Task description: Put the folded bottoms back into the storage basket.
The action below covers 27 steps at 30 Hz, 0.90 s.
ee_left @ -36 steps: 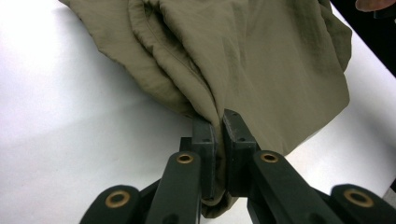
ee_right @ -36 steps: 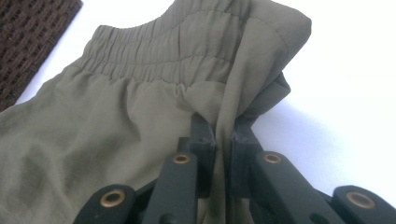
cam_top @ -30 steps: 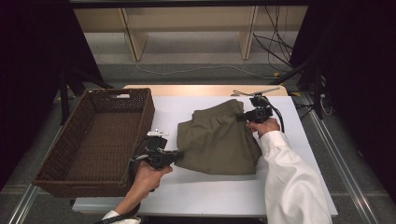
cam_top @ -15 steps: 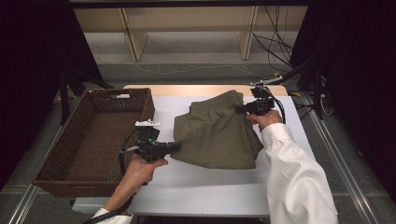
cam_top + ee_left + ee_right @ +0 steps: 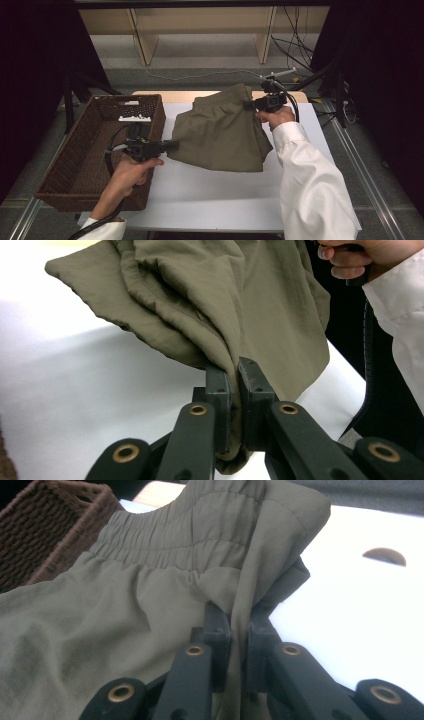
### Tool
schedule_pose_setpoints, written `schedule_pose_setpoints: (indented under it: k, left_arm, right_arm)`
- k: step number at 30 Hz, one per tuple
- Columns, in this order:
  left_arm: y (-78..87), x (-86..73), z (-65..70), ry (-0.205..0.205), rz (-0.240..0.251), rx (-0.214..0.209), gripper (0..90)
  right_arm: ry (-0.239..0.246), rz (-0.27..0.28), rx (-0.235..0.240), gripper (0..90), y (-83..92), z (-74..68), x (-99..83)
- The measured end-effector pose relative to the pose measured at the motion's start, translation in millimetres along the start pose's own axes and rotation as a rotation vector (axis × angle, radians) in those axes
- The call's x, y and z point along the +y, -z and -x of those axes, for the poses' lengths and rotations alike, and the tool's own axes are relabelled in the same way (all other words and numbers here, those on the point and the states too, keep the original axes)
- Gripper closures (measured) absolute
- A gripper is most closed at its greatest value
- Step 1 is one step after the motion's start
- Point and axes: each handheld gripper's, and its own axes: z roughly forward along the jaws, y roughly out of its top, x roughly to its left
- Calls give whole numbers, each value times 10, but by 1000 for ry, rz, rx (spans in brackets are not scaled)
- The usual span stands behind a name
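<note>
Overhead, basket (image 5: 95,150) flanks clamped shorts (image 5: 220,132).

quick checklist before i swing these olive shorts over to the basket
1. Left gripper clamped on the shorts: ok, fabric pinched between its jaws.
2. Right gripper clamped near the elastic waistband: ok.
3. Shorts clear of the table: cannot tell, the lower edge may touch it.
4. Basket has room: ok, inside looks bare apart from a white tag at the far rim.
5. Path to the basket free: ok, it stands right beside the left gripper.
6. Fabric bunched evenly: not ok, it hangs in loose folds.
</note>
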Motion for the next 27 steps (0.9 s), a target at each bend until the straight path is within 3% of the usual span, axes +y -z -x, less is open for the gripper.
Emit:
schedule_pose_setpoints:
  k: [14, 20, 27]
  left_arm:
    - [398, 67, -138, -7, 70, 36, 845]
    - [577, 75, -217, -18, 79, 60, 846]
    - [746, 79, -289, -17, 88, 59, 845]
  right_arm:
    - [48, 22, 16, 840, -3, -363, 287]
    - [66, 26, 30, 840, -84, -548, 409]
    - [80, 30, 38, 840, -142, -698, 501]
